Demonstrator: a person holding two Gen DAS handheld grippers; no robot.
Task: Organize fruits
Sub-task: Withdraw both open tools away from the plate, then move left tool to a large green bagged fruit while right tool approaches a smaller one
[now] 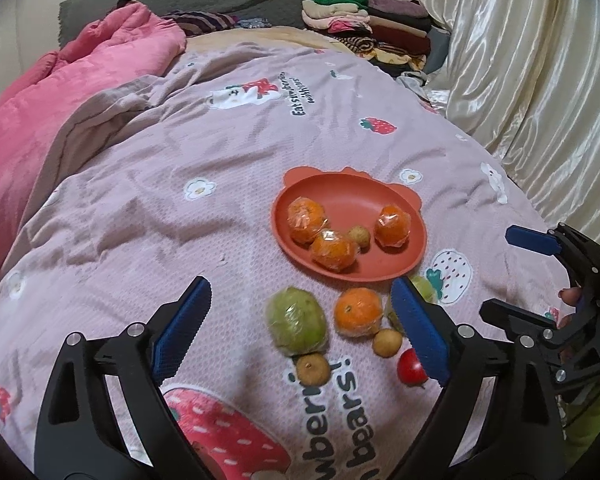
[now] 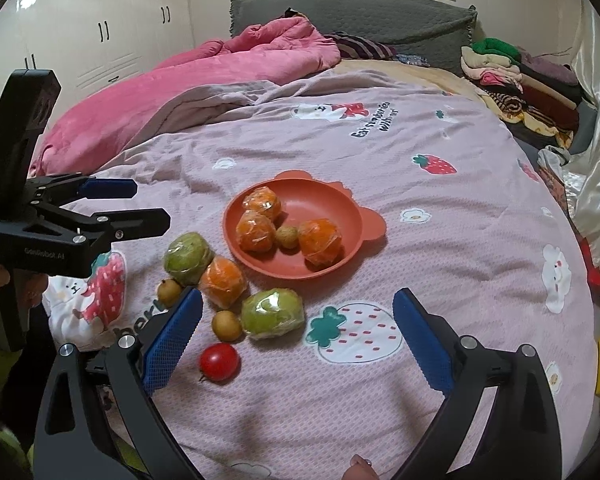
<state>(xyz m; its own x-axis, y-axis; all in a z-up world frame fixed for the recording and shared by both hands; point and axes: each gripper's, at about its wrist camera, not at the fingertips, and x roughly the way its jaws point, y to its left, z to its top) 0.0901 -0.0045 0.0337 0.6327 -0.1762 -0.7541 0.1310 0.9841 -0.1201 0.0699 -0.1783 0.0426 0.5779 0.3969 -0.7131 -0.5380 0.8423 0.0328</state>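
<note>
An orange plate on the bed holds three wrapped oranges and a small brown fruit. Loose in front of it lie a wrapped green fruit, a wrapped orange, a second green fruit, small brown fruits and a red tomato. My left gripper is open above the loose fruit. My right gripper is open and empty, near the second green fruit.
A pink quilt lies bunched at the far left. Folded clothes are stacked at the far right by a cream curtain. White wardrobes stand beyond the bed.
</note>
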